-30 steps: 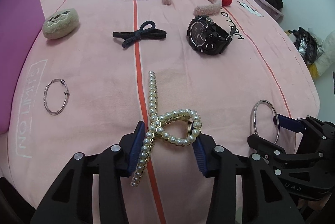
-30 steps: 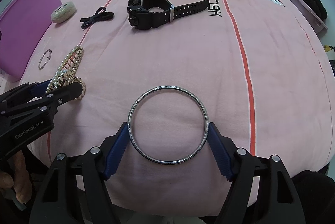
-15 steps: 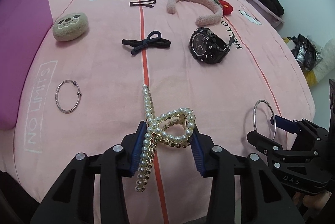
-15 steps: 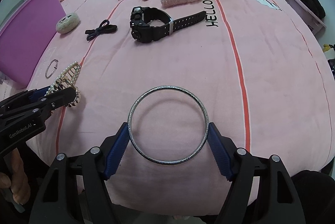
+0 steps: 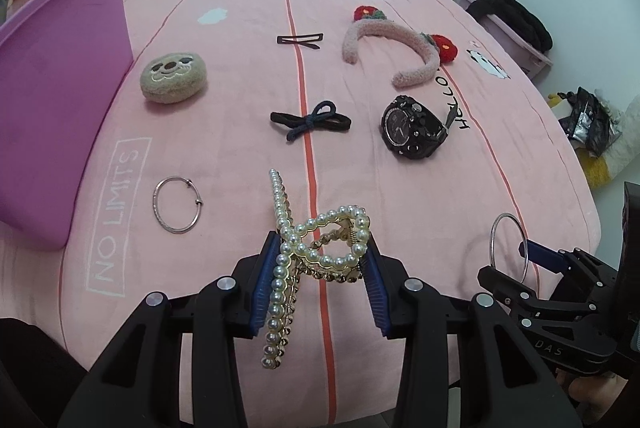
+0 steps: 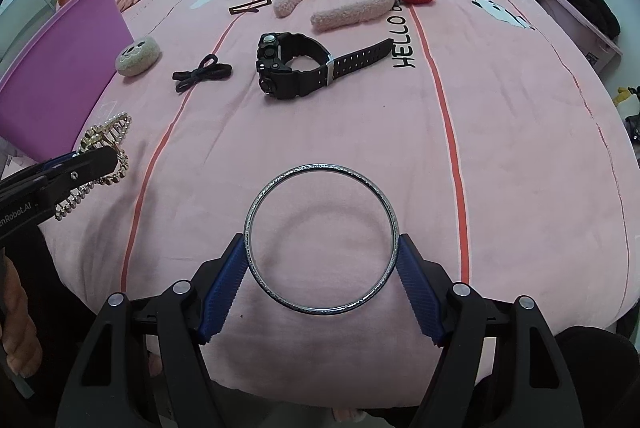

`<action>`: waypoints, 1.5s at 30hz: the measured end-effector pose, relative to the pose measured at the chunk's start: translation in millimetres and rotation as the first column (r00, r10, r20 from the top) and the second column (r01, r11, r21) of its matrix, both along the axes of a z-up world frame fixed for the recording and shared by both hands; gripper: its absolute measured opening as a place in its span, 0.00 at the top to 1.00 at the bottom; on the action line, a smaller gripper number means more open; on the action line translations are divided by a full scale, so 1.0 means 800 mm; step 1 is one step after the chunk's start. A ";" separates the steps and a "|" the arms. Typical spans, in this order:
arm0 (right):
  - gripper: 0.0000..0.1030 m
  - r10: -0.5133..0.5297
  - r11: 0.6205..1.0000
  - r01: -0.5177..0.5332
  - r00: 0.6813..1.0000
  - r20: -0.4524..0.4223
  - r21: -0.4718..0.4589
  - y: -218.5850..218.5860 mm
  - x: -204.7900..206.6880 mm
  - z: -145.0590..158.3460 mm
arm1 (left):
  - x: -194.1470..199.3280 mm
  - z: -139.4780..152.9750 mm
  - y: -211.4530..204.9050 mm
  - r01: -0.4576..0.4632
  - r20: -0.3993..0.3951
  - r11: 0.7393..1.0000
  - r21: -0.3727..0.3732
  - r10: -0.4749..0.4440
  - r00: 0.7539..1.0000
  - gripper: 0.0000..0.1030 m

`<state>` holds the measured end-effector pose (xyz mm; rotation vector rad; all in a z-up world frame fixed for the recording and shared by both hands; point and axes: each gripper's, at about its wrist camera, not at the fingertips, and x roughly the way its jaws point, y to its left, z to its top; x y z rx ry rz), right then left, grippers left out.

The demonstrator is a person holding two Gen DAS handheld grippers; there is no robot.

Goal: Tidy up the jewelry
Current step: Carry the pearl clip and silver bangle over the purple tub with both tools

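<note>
The left gripper [image 5: 320, 280] has its jaws clamped on the pearl hair claw [image 5: 316, 252], blue pads pressed to either side of its looped body, the long pearl arm running from 12 down to 6 o'clock past the left pad. The claw is lifted clear of the pink bed [image 5: 400, 188]; seen from the right wrist at 9 o'clock, it [image 6: 106, 148] hangs above the bedspread with its shadow beneath.

Over on the right gripper [image 6: 320, 268], the jaws are closed on the large silver bangle [image 6: 320, 240], pinched at its 3 and 9 o'clock edges and held nearly flat above the bed, a faint ring of shadow below it. From the left wrist, that bangle [image 5: 510, 248] shows edge-on at 4 o'clock.

Still lying on the bed: a small silver ring bangle [image 5: 176, 204] at 9 o'clock of the claw, just beside the purple box [image 5: 60, 100]. Further up, the black hair tie [image 5: 310, 120] sits on the red stripe, the black watch [image 5: 412, 128] to its right at 2 o'clock, the round plush clip [image 5: 174, 78] at 11. Beyond them, the black hair clip [image 5: 300, 40] and the fuzzy pink headband [image 5: 392, 44] with its red flowers.
</note>
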<state>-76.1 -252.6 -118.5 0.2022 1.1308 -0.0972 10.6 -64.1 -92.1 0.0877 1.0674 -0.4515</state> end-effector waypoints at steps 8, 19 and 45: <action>0.31 -0.009 1.000 0.008 0.999 0.043 0.020 -0.001 0.003 0.031 | 0.000 0.037 0.016 -0.025 0.037 0.999 -0.019 0.026 0.999 0.62; 0.31 0.045 0.999 -0.046 0.988 0.150 0.006 0.024 0.027 0.096 | 0.005 0.111 0.042 -0.047 0.146 0.997 -0.066 0.056 0.988 0.62; 0.31 0.404 0.892 -0.451 0.827 0.392 0.034 0.265 0.213 0.263 | 0.071 0.210 0.302 -0.427 0.255 0.902 -0.067 0.429 0.867 0.62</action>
